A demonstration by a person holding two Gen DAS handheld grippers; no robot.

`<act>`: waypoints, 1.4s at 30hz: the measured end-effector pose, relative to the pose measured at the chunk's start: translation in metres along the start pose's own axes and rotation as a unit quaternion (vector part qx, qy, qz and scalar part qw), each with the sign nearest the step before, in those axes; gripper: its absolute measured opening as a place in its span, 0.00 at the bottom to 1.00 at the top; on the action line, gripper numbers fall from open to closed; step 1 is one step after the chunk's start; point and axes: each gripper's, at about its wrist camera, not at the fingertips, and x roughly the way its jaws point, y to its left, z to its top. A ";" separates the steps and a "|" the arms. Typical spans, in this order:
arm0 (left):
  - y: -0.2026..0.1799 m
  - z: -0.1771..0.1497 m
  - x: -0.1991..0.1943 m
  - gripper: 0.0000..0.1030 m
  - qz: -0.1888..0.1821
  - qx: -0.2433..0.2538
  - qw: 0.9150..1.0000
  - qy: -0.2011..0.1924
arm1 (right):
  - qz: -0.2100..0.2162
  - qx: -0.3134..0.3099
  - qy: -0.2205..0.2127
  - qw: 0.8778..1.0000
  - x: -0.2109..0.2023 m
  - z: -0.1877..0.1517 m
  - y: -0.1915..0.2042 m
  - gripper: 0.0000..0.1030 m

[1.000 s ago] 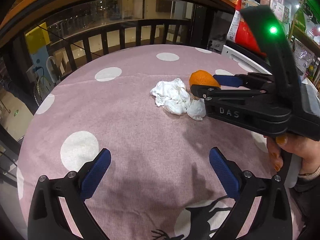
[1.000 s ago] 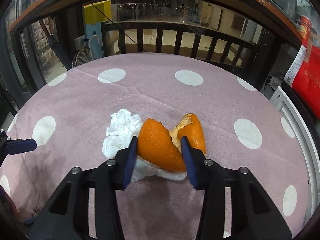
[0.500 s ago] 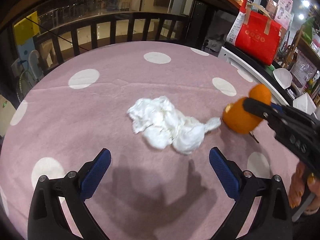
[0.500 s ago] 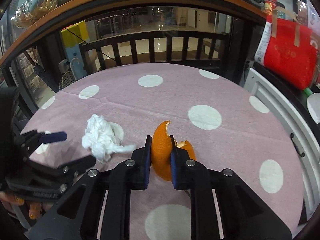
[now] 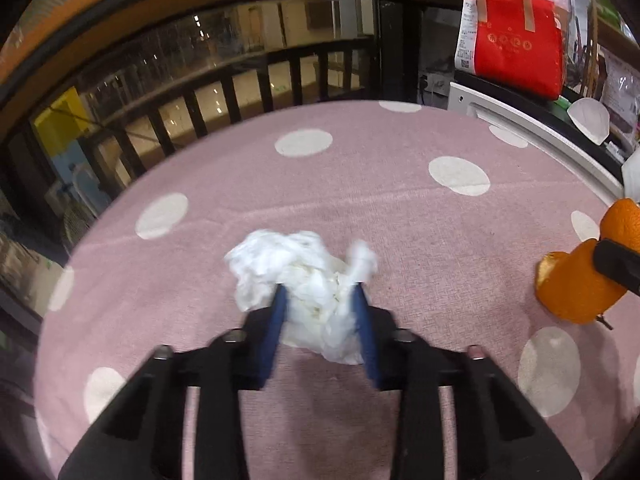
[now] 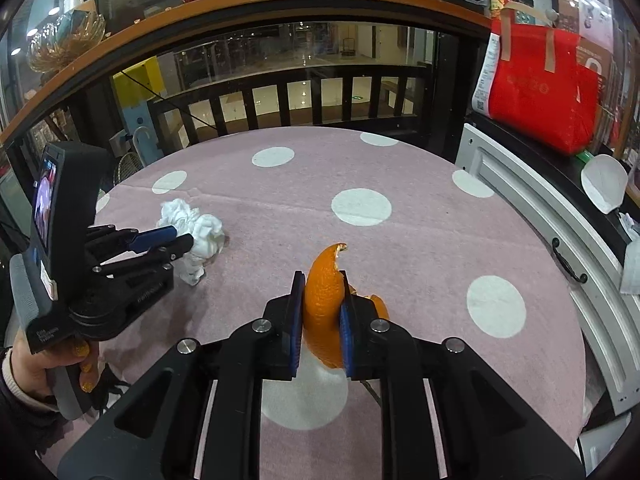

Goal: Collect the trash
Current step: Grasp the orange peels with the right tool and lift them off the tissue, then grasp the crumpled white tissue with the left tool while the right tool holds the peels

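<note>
The crumpled white tissue (image 5: 308, 280) lies on the desk's pink polka-dot cloth (image 5: 400, 208), and my left gripper (image 5: 320, 312) has just been closing its jaws, which now pinch the wad between the blue pads. The orange peel (image 6: 324, 300) stands upright in my right gripper (image 6: 320, 320), jaws pressed against its sides, lifted clear of the cloth. A red bag (image 6: 536, 92) sits on the counter beyond the desk's right edge.

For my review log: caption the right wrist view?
Right tool clamps orange peel; left tool grips tissue.
</note>
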 end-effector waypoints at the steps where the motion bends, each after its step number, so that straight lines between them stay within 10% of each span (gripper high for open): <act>1: 0.001 0.000 -0.004 0.17 -0.006 -0.003 1.000 0.001 | 0.001 0.004 -0.002 1.000 -0.005 -0.002 -0.002 0.16; 7: 0.002 -0.005 -0.023 0.03 -0.023 -0.015 1.000 -0.004 | 0.000 0.013 -0.012 1.000 -0.027 -0.015 -0.005 0.16; 27: 0.013 -0.041 -0.114 0.02 -0.060 -0.053 0.995 -0.062 | -0.007 0.037 -0.023 0.999 -0.098 -0.066 -0.023 0.16; 29: 0.017 -0.037 -0.102 0.19 -0.082 -0.062 0.994 -0.045 | -0.007 0.039 -0.024 0.999 -0.102 -0.070 -0.024 0.16; 31: 0.019 -0.031 -0.083 0.87 -0.074 -0.068 0.994 -0.032 | -0.007 0.040 -0.024 0.999 -0.107 -0.072 -0.025 0.16; 42: -0.002 0.002 0.004 0.89 -0.003 -0.007 1.000 0.016 | -0.023 0.051 -0.022 0.998 -0.123 -0.082 -0.042 0.16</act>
